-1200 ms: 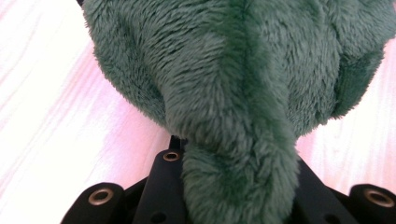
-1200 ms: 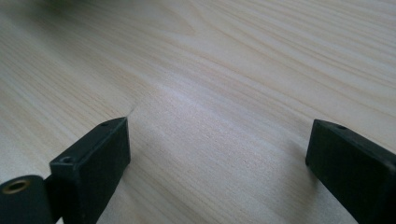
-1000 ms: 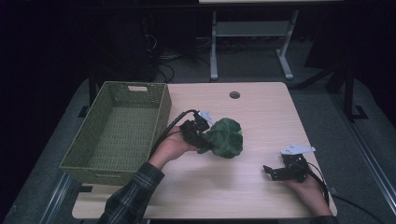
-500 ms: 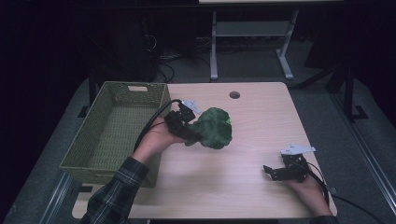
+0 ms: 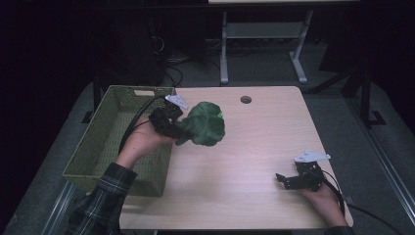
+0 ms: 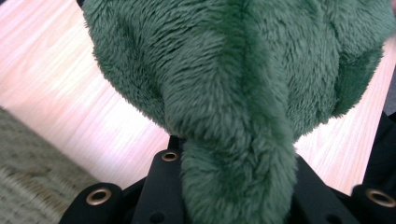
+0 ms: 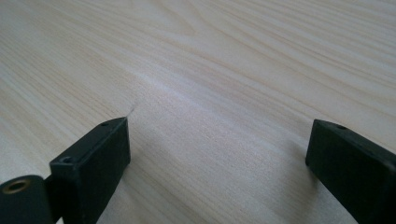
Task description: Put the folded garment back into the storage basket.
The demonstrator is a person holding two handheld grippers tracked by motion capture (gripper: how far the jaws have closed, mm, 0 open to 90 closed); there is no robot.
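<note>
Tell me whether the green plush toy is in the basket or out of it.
Out. The left claw holds the green plush toy above the table, right of the basket.

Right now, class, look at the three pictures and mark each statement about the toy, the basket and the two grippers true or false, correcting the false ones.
1. The left gripper holds a green plush toy. True.
2. The plush toy lies inside the green woven basket. False: it is held up over the wooden table, beside the basket.
3. The right gripper is closed on a small block. False: its jaws stand open with nothing between them, over bare wood.
4. The basket stands at the table's left side in the high view. True.
5. The table has a round hole near its far edge. True.
</note>
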